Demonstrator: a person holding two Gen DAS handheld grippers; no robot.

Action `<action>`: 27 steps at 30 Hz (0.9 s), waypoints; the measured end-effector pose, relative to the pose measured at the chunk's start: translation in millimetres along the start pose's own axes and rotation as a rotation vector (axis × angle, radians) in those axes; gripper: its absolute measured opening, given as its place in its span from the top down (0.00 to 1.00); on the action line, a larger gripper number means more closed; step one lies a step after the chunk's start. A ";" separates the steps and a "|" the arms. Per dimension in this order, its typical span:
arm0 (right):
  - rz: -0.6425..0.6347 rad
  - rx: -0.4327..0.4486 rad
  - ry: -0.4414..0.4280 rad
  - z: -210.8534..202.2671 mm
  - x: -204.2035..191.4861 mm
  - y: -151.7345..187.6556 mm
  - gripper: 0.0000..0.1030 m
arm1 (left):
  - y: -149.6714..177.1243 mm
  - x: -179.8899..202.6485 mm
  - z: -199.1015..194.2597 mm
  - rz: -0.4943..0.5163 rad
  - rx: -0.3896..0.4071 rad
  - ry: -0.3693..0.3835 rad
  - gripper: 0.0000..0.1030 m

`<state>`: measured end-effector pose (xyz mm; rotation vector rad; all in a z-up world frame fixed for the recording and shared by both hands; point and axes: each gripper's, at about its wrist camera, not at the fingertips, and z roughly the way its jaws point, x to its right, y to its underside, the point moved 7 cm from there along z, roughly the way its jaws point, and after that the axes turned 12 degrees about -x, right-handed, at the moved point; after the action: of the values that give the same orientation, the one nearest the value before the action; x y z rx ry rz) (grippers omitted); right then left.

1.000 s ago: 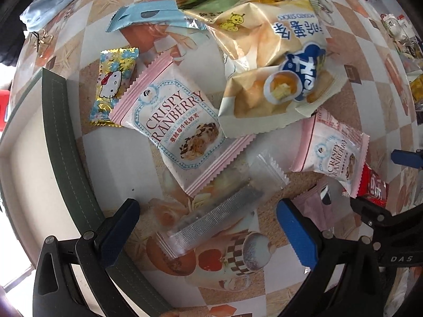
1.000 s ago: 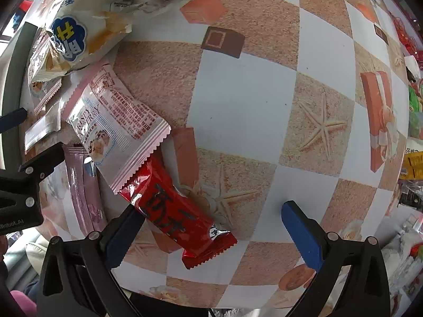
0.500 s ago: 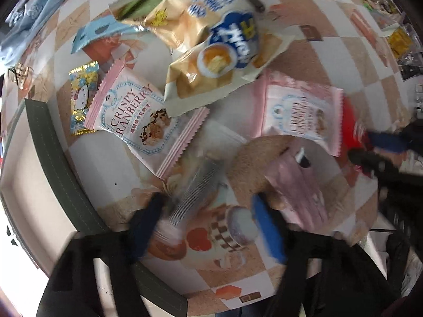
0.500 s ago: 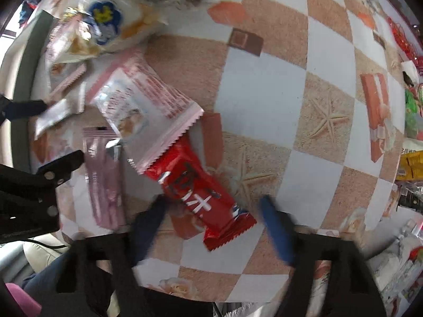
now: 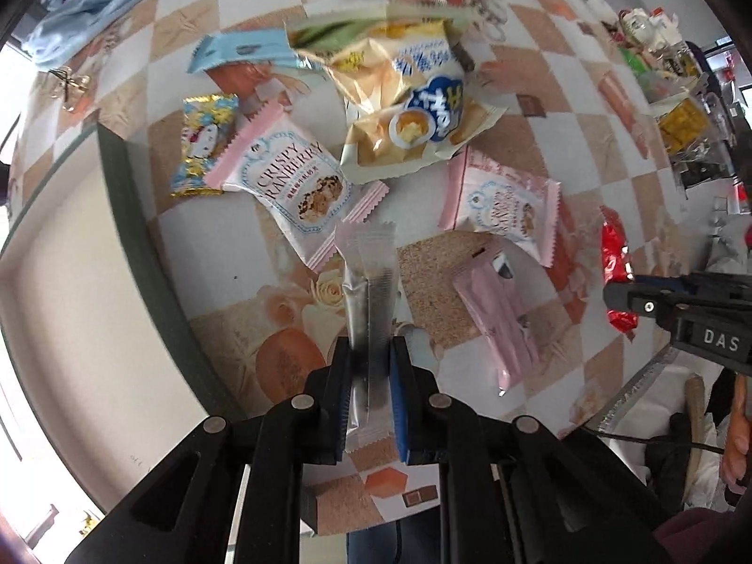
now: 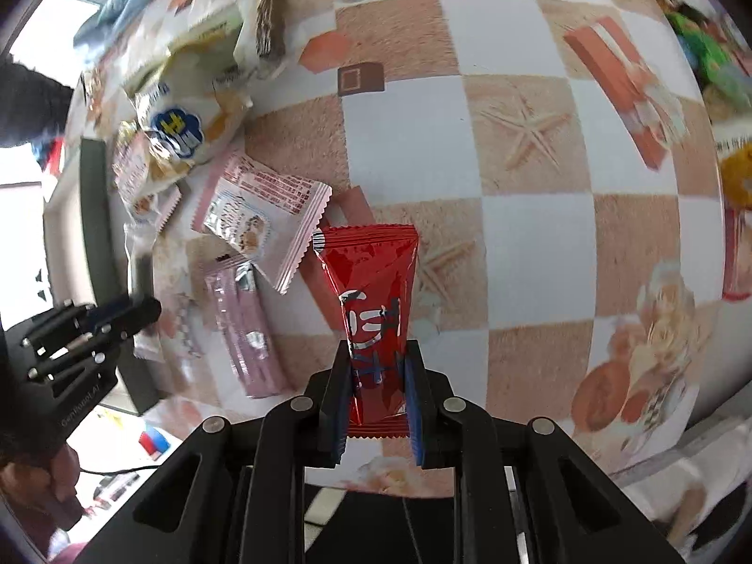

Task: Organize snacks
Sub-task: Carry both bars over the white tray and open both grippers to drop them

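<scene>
Two cranberry packets (image 5: pixel 301 183) (image 5: pixel 505 204) lie side by side on the tabletop (image 5: pixel 225 254), a biscuit-stick bag (image 5: pixel 409 108) behind them, a tray (image 5: pixel 84 291) at its left edge.

Table (image 5: pixel 540 150): covered w/ a checkered cloth (image 6: pixel 531 235), white and sandy-tan squares. Printed motifs on cloth: starfish (image 6: pixel 521 131), roses (image 5: pixel 329 291), orange gift boxes (image 6: pixel 625 89), small brown squares (image 6: pixel 360 79).

Table edge: dark green trim (image 5: pixel 141 244) runs along the left side in the left view; same trim (image 6: pixel 96 216) shows at left in the right view.

Beyond edge: pale beige surface (image 5: pixel 70 329), plain, 1 small dark speck.

Light: strong daylight, overexposed white at the far-left margins of both views (image 6: pixel 23 197). Cloth evenly lit, shadows soft.

Far corners: blurred clutter, not identifiable.
</scene>
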<state>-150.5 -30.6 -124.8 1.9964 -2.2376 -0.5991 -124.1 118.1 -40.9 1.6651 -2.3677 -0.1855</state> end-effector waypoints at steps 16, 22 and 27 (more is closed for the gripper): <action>-0.097 -0.018 -0.048 -38.8 -95.6 -11.9 0.79 | 71.2 -61.5 -42.4 -0.112 0.129 0.018 0.83; -0.208 -0.028 -0.034 -35.7 -159.8 -14.4 0.79 | 94.8 -100.2 -36.7 -0.205 0.141 0.024 0.84; -0.301 -0.047 -0.021 -25.6 -212.0 -13.8 0.79 | 118.8 -133.3 -31.2 -0.281 0.135 0.024 0.84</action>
<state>-98.6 168.1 -64.8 2.3315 -1.9255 -0.6949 -180.8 285.1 1.3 2.0478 -2.1625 -0.0538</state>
